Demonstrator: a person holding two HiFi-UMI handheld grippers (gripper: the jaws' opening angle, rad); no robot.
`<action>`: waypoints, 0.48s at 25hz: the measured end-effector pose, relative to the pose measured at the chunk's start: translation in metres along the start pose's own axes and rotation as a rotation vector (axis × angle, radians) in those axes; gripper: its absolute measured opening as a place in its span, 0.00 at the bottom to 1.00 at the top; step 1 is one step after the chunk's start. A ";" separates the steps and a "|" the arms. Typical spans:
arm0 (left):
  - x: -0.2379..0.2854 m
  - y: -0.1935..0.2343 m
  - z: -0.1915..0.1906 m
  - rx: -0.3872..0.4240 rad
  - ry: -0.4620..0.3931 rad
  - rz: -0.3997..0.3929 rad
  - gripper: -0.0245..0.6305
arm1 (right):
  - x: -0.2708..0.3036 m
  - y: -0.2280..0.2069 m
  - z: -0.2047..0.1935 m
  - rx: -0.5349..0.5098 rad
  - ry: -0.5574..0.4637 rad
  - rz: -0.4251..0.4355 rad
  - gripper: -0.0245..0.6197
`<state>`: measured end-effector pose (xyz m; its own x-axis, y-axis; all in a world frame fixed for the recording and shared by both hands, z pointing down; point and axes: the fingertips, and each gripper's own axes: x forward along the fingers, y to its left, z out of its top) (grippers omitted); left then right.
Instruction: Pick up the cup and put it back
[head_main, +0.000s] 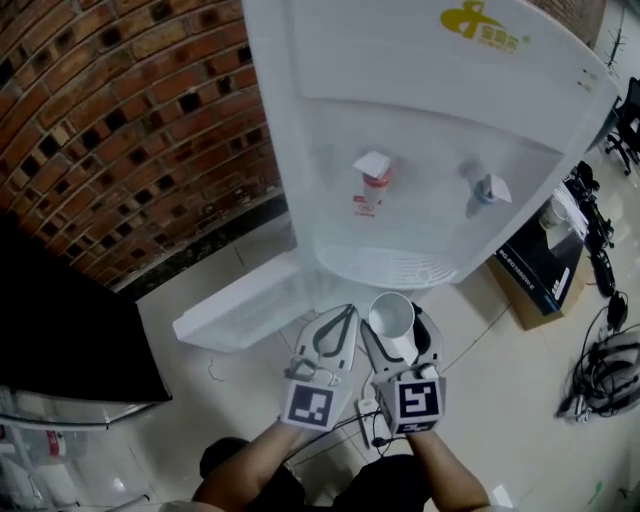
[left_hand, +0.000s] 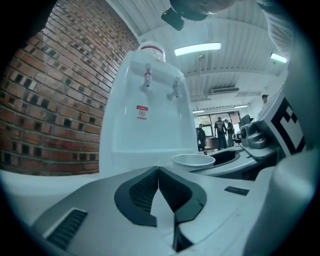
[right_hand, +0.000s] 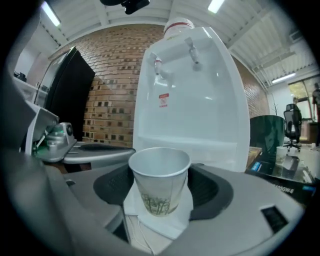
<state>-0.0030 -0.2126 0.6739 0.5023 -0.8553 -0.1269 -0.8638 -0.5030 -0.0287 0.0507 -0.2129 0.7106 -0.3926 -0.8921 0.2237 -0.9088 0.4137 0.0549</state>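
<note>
A white paper cup (head_main: 391, 320) with a green print stands upright between the jaws of my right gripper (head_main: 398, 318), clear of the floor. In the right gripper view the cup (right_hand: 161, 186) fills the gap of the gripper (right_hand: 162, 192), both pads against its sides. Just left of it, my left gripper (head_main: 338, 335) is shut with nothing in it; its tips (left_hand: 158, 174) meet. The cup's rim (left_hand: 193, 160) shows to its right. Both grippers hang in front of the drip tray (head_main: 392, 268) of a white water dispenser (head_main: 420, 120).
The dispenser has a red tap (head_main: 373, 182) and a blue tap (head_main: 489, 188). A white panel (head_main: 245, 305) lies on the floor at its left. A black cabinet (head_main: 60, 320) stands far left, a cardboard box (head_main: 540, 265) and cables (head_main: 605, 375) at right. A brick wall (head_main: 130, 120) is behind.
</note>
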 end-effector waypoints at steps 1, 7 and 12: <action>-0.001 0.001 0.013 -0.006 -0.011 0.005 0.04 | -0.003 0.001 0.013 -0.007 -0.007 -0.004 0.57; -0.025 -0.001 0.087 -0.042 0.052 0.034 0.04 | -0.033 0.015 0.093 -0.053 0.033 -0.029 0.57; -0.041 -0.010 0.169 -0.038 0.038 0.042 0.04 | -0.069 0.022 0.160 -0.050 0.035 -0.045 0.57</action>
<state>-0.0210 -0.1515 0.5113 0.4671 -0.8796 -0.0897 -0.8826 -0.4700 0.0136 0.0352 -0.1709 0.5411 -0.3458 -0.9033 0.2538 -0.9167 0.3830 0.1140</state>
